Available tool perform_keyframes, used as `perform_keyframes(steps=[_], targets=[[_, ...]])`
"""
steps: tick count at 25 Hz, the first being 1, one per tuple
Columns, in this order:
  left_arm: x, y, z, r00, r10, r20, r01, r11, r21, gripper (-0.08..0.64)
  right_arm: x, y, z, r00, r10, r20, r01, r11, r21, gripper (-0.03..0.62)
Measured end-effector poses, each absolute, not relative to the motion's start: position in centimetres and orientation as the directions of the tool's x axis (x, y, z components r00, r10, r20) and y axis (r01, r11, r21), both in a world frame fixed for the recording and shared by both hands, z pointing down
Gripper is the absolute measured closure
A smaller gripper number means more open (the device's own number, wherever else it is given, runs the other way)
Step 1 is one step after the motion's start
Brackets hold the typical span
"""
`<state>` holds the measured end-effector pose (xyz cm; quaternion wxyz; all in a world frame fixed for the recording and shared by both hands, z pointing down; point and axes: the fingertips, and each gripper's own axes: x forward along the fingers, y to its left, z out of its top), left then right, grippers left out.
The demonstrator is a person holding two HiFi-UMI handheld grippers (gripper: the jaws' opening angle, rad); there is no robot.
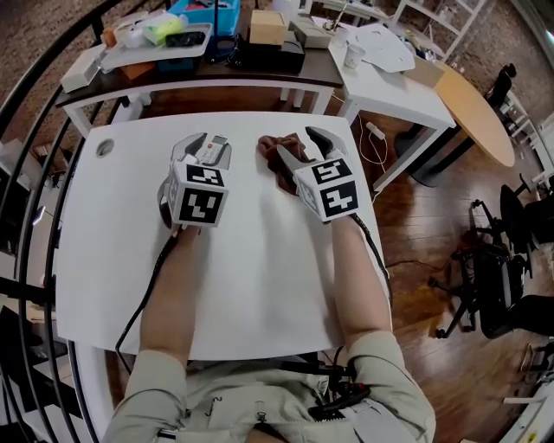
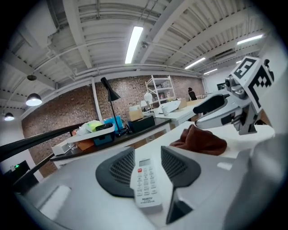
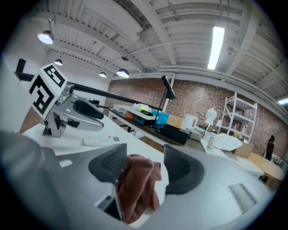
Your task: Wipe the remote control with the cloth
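Step in hand: pick-up is done and the wipe has not started.

- Your left gripper [image 1: 210, 144] has its pads clamped on the long sides of the remote control [image 2: 145, 179], buttons up. It sits close to the far edge of the desk [image 1: 242, 285], left of middle.
- Your right gripper [image 3: 143, 157] pinches the cloth [image 3: 137, 188], which is bunched and hangs down between the pads, just right of the remote and apart from it. I cannot tell whether either item is clear of the desk.

Next move, as I judge it: bring the cloth across onto the remote's face and hold the remote steady. Lead with a broad fold and press lightly over the keys.

Containers are on the side table [image 1: 260, 71] beyond the far edge:
- The white tray [image 1: 151, 54] holds a yellow-green item [image 1: 164, 28] and something dark.
- The contents of the blue bin [image 1: 227, 17] are not readable.
- The cardboard box [image 1: 267, 26] is closed.
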<state>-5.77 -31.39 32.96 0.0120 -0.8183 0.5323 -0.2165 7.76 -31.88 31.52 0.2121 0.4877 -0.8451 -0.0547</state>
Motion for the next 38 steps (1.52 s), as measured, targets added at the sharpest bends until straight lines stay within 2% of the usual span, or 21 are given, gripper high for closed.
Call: perform_keyframes(steps=[5,10,15,27,38], targets=[[-6.2,-28.3,29.0,0.352,-0.920,0.170,-0.893,-0.385,-0.232,0.541,7.7,-28.7,28.1,-0.442,-0.879,0.181,-0.820,0.477,0.316,0.496],[-6.8,-23.6,26.0,0.388,-0.921,0.029,-0.905,-0.387,-0.175,0.555,7.4,-24.3,26.8,-0.441,-0.889,0.123,-0.809,0.453,0.374,0.583],[-7.2,-18.2,24.9,0.395,-0.918,-0.036,-0.909,-0.385,-0.160,0.555,6.7,-18.3,25.0,-0.457,-0.887,0.062,-0.816,0.446,0.367,0.588],[-7.1,-9.3,25.0,0.391,-0.916,-0.093,-0.914,-0.374,-0.154,0.555,7.9,-9.3,22.3,-0.449,-0.891,-0.060,-0.855,0.409,0.320,0.588],[-7.2,-4.9,28.2,0.393,-0.915,-0.095,-0.917,-0.382,-0.118,0.555,8.0,-5.8,27.2,-0.430,-0.903,-0.010,-0.877,0.414,0.244,0.589]])
